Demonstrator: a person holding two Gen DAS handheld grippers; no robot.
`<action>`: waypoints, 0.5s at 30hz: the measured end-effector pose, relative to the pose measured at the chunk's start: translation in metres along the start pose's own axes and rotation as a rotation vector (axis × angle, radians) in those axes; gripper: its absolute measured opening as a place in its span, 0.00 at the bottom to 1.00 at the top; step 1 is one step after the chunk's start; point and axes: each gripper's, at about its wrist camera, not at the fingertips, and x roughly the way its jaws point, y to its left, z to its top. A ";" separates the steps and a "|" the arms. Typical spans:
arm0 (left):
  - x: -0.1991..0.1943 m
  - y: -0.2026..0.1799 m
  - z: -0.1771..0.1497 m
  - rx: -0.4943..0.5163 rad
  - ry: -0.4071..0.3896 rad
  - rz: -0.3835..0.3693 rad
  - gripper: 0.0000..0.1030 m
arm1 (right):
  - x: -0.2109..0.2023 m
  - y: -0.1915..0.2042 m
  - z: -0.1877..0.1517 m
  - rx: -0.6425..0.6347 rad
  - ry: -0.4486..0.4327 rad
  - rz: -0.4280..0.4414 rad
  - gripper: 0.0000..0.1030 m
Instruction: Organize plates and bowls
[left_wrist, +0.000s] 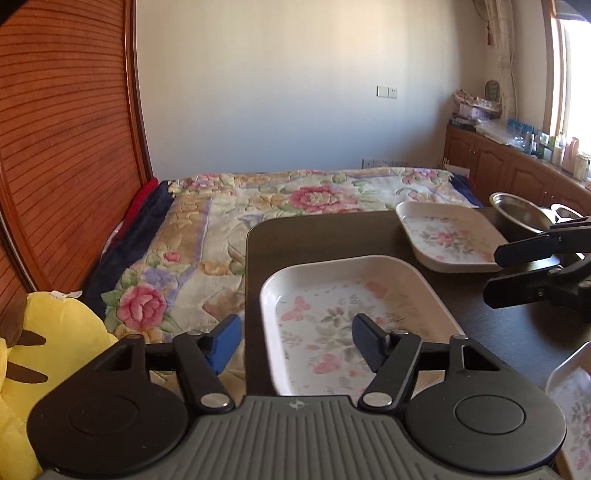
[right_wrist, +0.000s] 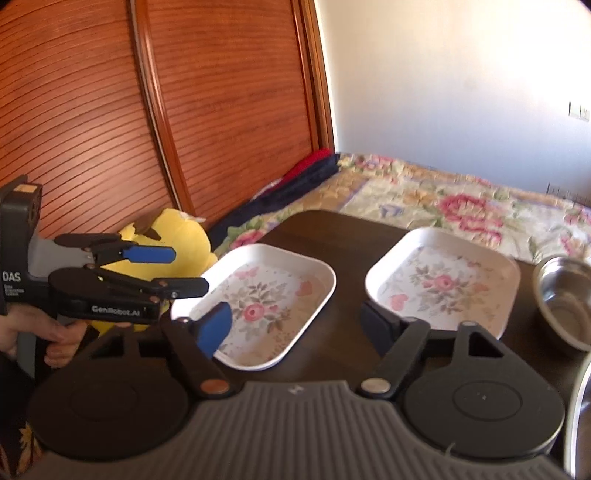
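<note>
1. Claws: the left claw (left_wrist: 295, 341) stands partly open with nothing between its fingers; the right claw (right_wrist: 297, 321) is likewise partly open and empty. Neither touches a dish.
2. Dishes: the near white rectangular floral plate (left_wrist: 354, 314) lies flat on the dark brown bench (left_wrist: 325, 236), directly ahead of the left claw at 12 o'clock. The second white rectangular floral plate (left_wrist: 448, 232) lies at 2 o'clock from it, well apart. The round steel bowl (left_wrist: 517, 212) sits just beyond that plate, at 2 o'clock again.
3. Further items: a third floral plate (left_wrist: 572, 402) shows at the picture's 4 o'clock edge; another metal rim (right_wrist: 578, 417) shows at the right wrist view's 4 o'clock edge.
4. Judged step: approach to the two plates for stacking.
5. Risks:
   a. The near plate lies close to the bench corner beside the floral bed cover (left_wrist: 207, 236); a push instead of a pinch could slide it off.
   b. The low, smooth plate rim may slip from a shallow bite.
   c. The claws work close together; crossing paths could collide.
</note>
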 end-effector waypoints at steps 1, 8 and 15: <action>0.003 0.003 0.000 -0.005 0.007 -0.001 0.65 | 0.005 -0.001 0.001 0.004 0.012 0.002 0.68; 0.023 0.014 -0.004 -0.041 0.037 -0.011 0.58 | 0.037 -0.011 0.005 0.060 0.094 0.017 0.54; 0.032 0.017 -0.007 -0.059 0.059 -0.016 0.58 | 0.053 -0.014 0.002 0.081 0.141 0.032 0.47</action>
